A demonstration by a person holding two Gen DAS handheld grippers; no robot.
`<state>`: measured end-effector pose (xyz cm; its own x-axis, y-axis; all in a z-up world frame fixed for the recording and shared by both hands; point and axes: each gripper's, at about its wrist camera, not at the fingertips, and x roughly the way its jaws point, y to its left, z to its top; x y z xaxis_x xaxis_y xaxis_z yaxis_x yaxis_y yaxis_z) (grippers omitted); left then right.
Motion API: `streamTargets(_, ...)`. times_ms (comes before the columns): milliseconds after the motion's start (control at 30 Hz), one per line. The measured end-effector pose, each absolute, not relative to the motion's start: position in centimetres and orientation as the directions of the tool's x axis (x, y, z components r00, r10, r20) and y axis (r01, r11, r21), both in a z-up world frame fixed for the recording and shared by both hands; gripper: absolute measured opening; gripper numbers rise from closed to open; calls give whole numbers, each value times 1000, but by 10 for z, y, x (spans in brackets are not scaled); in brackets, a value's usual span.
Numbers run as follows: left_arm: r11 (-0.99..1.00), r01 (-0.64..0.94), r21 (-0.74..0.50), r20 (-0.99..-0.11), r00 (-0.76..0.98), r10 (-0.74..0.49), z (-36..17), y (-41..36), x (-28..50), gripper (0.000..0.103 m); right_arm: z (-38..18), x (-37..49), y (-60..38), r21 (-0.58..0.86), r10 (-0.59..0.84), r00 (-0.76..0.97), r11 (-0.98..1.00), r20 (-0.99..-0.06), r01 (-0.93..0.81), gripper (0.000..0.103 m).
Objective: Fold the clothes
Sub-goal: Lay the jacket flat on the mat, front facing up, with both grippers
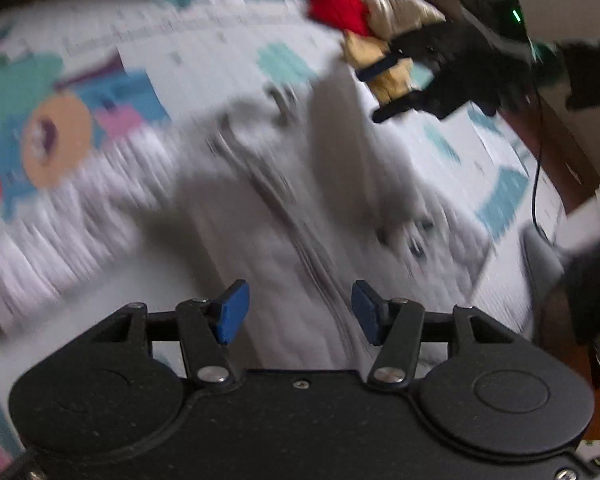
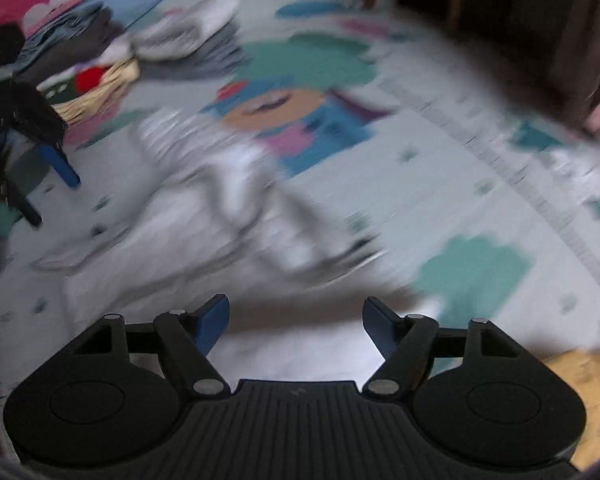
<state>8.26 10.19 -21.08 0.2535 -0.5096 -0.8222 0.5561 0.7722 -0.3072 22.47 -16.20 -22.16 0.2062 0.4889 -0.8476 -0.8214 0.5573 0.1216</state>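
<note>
A white-grey garment point(image 1: 284, 200) lies crumpled on the patterned play mat, blurred by motion; it also shows in the right wrist view point(image 2: 220, 216). My left gripper point(image 1: 300, 312) is open and empty, above the garment's near part. My right gripper point(image 2: 294, 324) is open and empty, above the garment's near edge. The right gripper also shows in the left wrist view point(image 1: 396, 84) at the upper right, open, above the mat. The left gripper shows in the right wrist view point(image 2: 48, 176) at the left edge, open.
A colourful cartoon mat point(image 2: 476, 264) covers the floor. A red and beige plush toy point(image 1: 364, 20) lies at the mat's far side. Folded clothes point(image 2: 188, 36) and dark garments point(image 2: 72, 40) are stacked at the back left. A yellow cloth point(image 2: 584, 384) lies near right.
</note>
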Motion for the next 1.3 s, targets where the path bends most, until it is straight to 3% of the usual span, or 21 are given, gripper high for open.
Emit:
streamTargets(167, 770, 607, -196, -842, 298, -449, -236, 90, 38, 57, -255, 213, -165, 92, 330, 102, 523, -939, -847, 71)
streamTargets(367, 753, 658, 30, -823, 444, -355, -256, 67, 8, 56, -247, 228, -238, 11, 195, 150, 645, -969, -764, 71)
streamTargets(433, 729, 674, 115, -828, 470, -304, -267, 60, 6, 43, -235, 233, -249, 4, 211, 193, 685, -958, -729, 71)
streamTargets(467, 735, 668, 122, -827, 477, -297, -270, 60, 7, 32, -227, 233, -245, 17, 244, 208, 687, -947, -726, 71)
streamTargets(567, 769, 634, 85, -814, 489, -314, -268, 63, 9, 7, -202, 229, -210, 71, 372, 236, 651, -898, -755, 71)
streamTargets(733, 732, 681, -30, -777, 445, -445, -255, 35, 12, 4, -212, 224, -138, 79, 421, 199, 557, -885, -827, 69)
streamTargets(900, 698, 716, -29, -806, 397, -440, -275, 24, 14, 4, -240, 223, -113, 55, 319, 138, 527, -938, -848, 69)
streamTargets(1067, 670, 741, -44, -819, 357, -449, -284, 27, 11, 4, -246, 222, -148, -82, 63, 127, 480, -990, -874, 72)
streamTargets(1133, 648, 760, -47, -829, 333, -450, -288, 26, 7, 4, -234, 223, -154, -109, 84, 167, 470, -982, -876, 72)
streamTargets(1200, 641, 766, -55, -827, 325, -459, -289, 27, 6, 4, -220, 225, -155, -125, 132, 208, 466, -969, -876, 64)
streamTargets(1267, 638, 768, -59, -824, 323, -465, -290, 26, 7, 4, -207, 226, -157, -141, 180, 248, 463, -952, -875, 49)
streamTargets(1300, 638, 768, -56, -824, 325, -465, -290, 25, 7, 4, -201, 225, -152, -137, 222, 259, 450, -940, -882, 49)
